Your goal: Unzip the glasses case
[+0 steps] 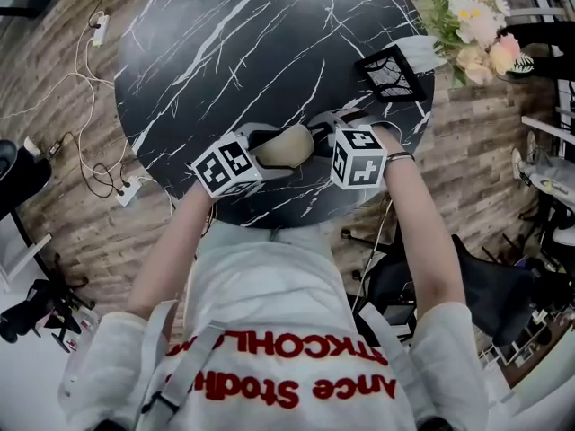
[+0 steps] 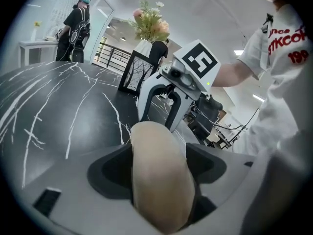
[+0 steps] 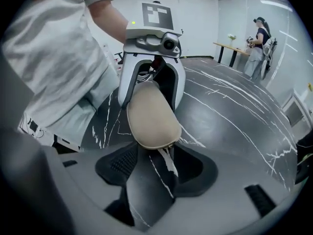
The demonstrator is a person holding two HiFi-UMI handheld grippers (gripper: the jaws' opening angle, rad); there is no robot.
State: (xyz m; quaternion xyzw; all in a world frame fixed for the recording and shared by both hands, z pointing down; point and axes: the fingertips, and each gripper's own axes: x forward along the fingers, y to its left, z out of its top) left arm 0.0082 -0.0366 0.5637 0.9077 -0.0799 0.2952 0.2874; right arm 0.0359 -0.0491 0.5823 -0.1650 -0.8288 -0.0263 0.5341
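White shirt (image 1: 269, 330) filled the lower frame. Left tongs (image 2: 159, 180) were clamped on the beige glasses case (image 1: 286, 146), frame centre, near the bottom edge of the black marble tabletop (image 1: 252, 43). Right tongs (image 3: 151, 173) gaped wide at the case's zipper end, pads not pressing it.

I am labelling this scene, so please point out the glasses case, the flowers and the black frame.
glasses case (image 1: 283, 146): head view, middle of its beige top.
flowers (image 1: 469, 12): head view, on a pale blossom.
black frame (image 1: 392, 74): head view, its patterned centre.
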